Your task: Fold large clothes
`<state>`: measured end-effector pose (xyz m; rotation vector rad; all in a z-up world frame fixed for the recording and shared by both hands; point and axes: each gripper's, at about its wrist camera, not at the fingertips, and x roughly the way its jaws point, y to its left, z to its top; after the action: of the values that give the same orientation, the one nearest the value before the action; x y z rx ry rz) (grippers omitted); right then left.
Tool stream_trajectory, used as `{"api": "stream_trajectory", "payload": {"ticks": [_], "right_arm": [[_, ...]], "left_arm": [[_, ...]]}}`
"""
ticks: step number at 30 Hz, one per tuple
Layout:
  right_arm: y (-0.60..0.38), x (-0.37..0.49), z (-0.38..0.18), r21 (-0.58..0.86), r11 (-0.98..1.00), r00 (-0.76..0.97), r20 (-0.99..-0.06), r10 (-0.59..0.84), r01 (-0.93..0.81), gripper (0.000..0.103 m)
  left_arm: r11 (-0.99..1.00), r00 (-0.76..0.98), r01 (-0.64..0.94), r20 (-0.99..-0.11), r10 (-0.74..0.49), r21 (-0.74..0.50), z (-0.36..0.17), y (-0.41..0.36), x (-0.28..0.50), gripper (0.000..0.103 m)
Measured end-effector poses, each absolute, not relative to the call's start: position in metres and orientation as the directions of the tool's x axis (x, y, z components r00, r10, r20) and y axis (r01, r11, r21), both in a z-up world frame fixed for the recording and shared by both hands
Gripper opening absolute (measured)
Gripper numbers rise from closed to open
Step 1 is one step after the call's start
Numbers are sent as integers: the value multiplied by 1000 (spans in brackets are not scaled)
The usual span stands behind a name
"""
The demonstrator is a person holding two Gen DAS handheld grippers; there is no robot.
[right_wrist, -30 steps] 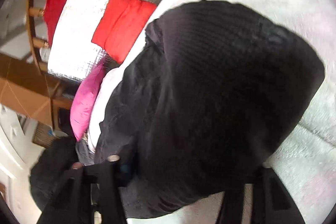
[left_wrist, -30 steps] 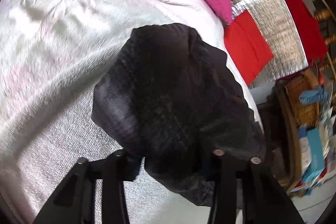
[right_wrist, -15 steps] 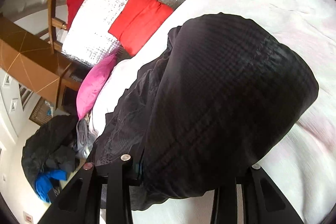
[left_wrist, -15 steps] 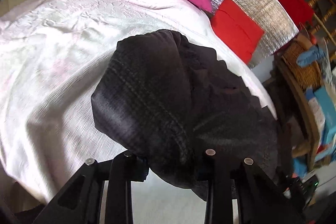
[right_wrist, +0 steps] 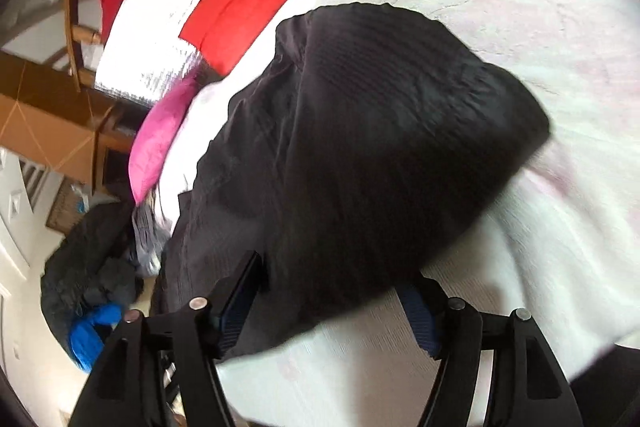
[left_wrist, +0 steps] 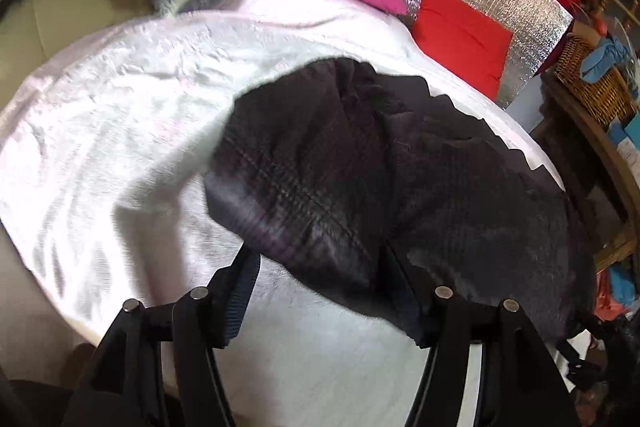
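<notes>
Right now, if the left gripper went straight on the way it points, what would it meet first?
The black garment: its near fold already lies between the left gripper fingers. Behind it lies the white bed cover.

The left black two-finger gripper (left_wrist: 320, 269) points steeply downward, its jaws just opened and standing apart, with the near edge of a black quilted garment (left_wrist: 360, 179) lying between the blue-ribbed pads (left_wrist: 240, 301). The right black two-finger gripper (right_wrist: 332, 291) is likewise tilted down, jaws just widened, with the same garment (right_wrist: 380, 147) draped across the gap. Motion blur leaves it uncertain whether either pad face touches the cloth, though neither appears to press it.
</notes>
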<state>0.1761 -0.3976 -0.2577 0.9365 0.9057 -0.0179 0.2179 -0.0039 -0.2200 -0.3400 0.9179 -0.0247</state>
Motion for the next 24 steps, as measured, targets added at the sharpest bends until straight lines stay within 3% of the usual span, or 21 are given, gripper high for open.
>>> {"api": "stream_trajectory", "payload": {"ticks": [11, 24], "right_arm": [[-393, 149, -196, 595, 762, 721, -641, 261, 254, 71], [-409, 183, -200, 540, 787, 721, -668, 184, 300, 70]], "left_arm": [[990, 781, -83, -624, -8, -117, -171, -25, 187, 70], [994, 749, -64, -663, -13, -92, -181, -35, 201, 71]]}}
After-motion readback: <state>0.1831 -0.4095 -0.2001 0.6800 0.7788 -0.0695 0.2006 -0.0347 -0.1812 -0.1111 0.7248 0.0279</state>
